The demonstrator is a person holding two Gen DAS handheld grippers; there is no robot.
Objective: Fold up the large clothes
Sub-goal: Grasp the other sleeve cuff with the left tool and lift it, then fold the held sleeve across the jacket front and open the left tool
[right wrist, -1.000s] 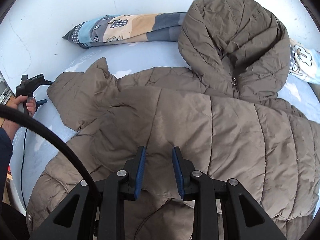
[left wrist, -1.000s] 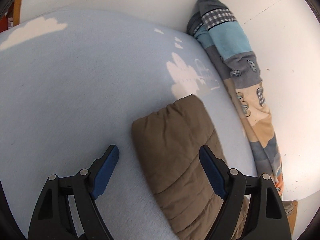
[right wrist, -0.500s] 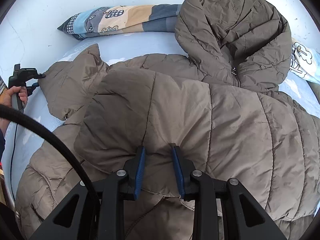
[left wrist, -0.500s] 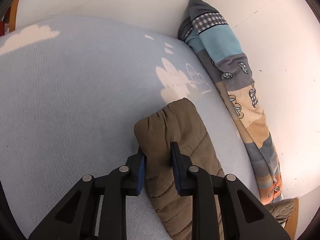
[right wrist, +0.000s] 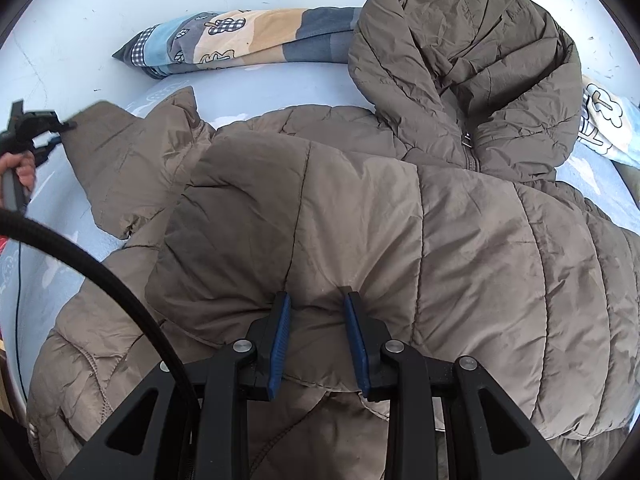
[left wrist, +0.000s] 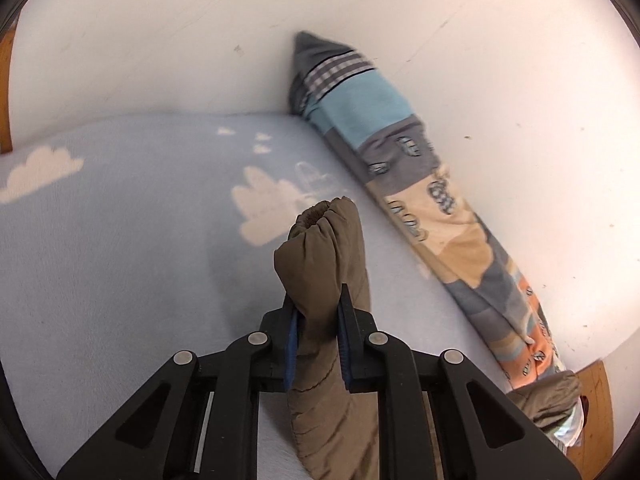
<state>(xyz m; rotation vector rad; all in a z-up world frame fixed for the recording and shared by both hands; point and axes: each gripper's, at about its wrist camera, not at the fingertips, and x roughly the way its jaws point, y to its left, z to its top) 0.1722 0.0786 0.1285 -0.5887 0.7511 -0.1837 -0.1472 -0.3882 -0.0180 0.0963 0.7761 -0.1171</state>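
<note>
A brown quilted hooded jacket (right wrist: 440,220) lies on a light blue bed sheet, hood (right wrist: 472,64) toward the wall. My right gripper (right wrist: 318,312) is shut on a bunched fold of the jacket's body, which is folded over toward the middle. My left gripper (left wrist: 318,312) is shut on the cuff end of the jacket's sleeve (left wrist: 324,256) and holds it lifted off the sheet. In the right wrist view the left gripper (right wrist: 60,126) shows at the far left, gripping the sleeve tip (right wrist: 120,148).
A long patchwork pillow (left wrist: 420,200) lies along the white wall (left wrist: 200,40); it also shows in the right wrist view (right wrist: 248,40). The blue sheet (left wrist: 100,240) has white cloud prints. A black cable (right wrist: 100,276) crosses the right wrist view. Another printed cloth (right wrist: 604,120) lies at right.
My left gripper has shut on the sleeve cuff and lifted it off the sheet. My right gripper has stayed shut on the jacket fold, which has shifted slightly.
</note>
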